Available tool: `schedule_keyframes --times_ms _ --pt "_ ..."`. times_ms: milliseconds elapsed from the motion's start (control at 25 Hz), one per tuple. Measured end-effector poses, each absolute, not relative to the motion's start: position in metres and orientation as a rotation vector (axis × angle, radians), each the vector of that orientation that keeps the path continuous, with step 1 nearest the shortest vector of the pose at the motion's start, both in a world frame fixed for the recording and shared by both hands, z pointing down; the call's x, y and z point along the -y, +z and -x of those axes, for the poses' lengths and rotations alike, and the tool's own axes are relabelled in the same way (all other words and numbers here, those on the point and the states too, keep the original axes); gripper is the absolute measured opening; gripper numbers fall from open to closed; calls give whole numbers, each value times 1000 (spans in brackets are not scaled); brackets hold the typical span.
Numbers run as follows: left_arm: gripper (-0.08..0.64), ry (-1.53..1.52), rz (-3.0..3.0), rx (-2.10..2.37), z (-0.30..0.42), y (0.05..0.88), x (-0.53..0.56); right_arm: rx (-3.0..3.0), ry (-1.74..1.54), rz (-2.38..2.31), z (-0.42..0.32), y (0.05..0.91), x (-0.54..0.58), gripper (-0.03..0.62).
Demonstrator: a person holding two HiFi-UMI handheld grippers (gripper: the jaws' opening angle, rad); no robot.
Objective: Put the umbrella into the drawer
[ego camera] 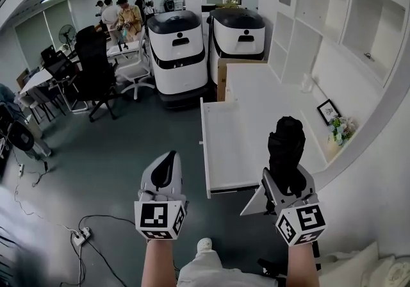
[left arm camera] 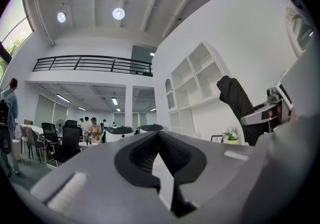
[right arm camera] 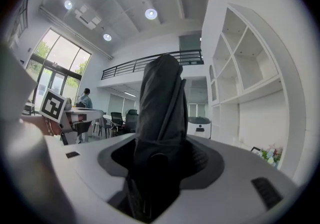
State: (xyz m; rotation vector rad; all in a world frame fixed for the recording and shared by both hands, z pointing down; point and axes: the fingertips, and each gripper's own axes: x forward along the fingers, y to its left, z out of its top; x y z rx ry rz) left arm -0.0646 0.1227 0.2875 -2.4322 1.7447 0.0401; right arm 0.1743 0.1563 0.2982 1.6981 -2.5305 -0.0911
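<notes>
A folded black umbrella [ego camera: 286,148] stands upright in my right gripper [ego camera: 286,181], whose jaws are shut on its lower part. The right gripper view shows the umbrella [right arm camera: 161,108] rising out of that gripper [right arm camera: 159,164]. It hangs over the near right corner of the open white drawer [ego camera: 232,151], which is pulled out from the white desk [ego camera: 269,97]. My left gripper [ego camera: 168,159] is to the left of the drawer, above the floor, with its jaws together and nothing between them. In the left gripper view the left gripper [left arm camera: 159,136] is shut, and the umbrella [left arm camera: 236,99] shows at the right.
Two white wheeled machines [ego camera: 176,49] [ego camera: 237,36] and a cardboard box [ego camera: 221,77] stand beyond the drawer. A photo frame [ego camera: 328,111] and flowers [ego camera: 341,129] sit on the desk under white shelves [ego camera: 333,16]. A black chair [ego camera: 96,71], people [ego camera: 122,16] and a floor power strip [ego camera: 80,236] are on the left.
</notes>
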Motion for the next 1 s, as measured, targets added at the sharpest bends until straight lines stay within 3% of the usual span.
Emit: schedule_keyframes --times_ms 600,1000 --pt "9 42 2489 -1736 138 305 -9 2479 -31 -1726 -105 312 -48 245" --pt "9 31 2547 -1710 145 321 23 2437 1 -1747 -94 322 -21 245"
